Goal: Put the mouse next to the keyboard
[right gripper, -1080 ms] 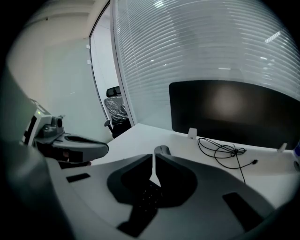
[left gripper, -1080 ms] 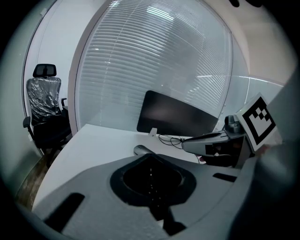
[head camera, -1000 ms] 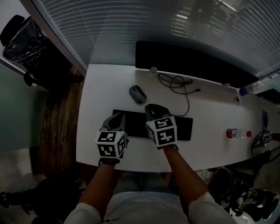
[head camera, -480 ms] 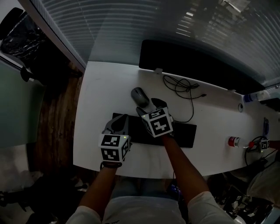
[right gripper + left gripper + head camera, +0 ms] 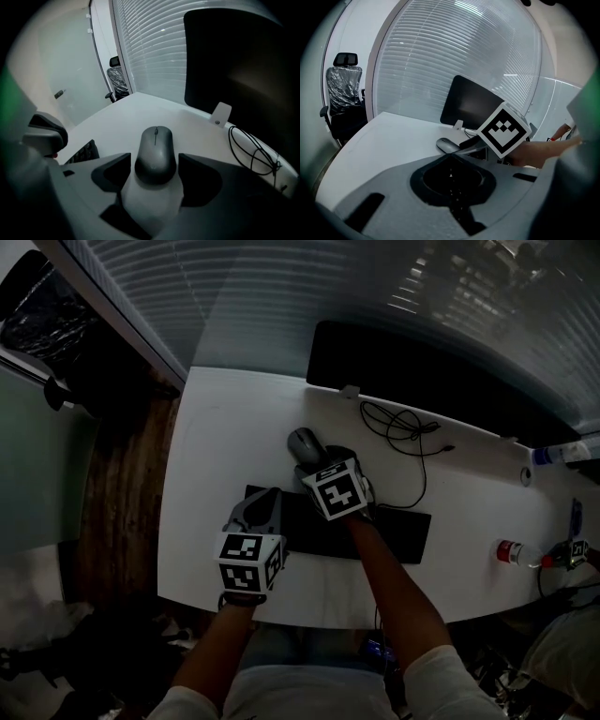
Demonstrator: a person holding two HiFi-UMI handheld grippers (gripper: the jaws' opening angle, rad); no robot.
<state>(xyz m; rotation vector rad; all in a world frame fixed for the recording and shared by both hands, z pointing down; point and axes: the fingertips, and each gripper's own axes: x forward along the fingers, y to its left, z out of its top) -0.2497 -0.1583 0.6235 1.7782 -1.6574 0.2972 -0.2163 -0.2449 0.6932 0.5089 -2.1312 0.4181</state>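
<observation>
A dark grey mouse (image 5: 301, 440) (image 5: 155, 153) (image 5: 447, 145) lies on the white desk (image 5: 225, 437), just beyond the black keyboard (image 5: 394, 531). My right gripper (image 5: 316, 461) (image 5: 155, 164) reaches over the keyboard's far edge. Its jaws have just been opening and now stand open on either side of the mouse's rear half, without pressing on it. My left gripper (image 5: 262, 506) (image 5: 450, 156) hovers over the keyboard's left end with its jaw tips together and nothing between them.
A dark monitor (image 5: 422, 371) stands along the desk's far edge, with a coiled black cable (image 5: 401, 426) in front of it. A bottle with a red cap (image 5: 518, 552) lies at the right. An office chair (image 5: 37, 315) stands left of the desk.
My right gripper has moved from above the keyboard's middle forward and down to the mouse, and its jaws have spread apart. The left gripper has sunk slightly.
</observation>
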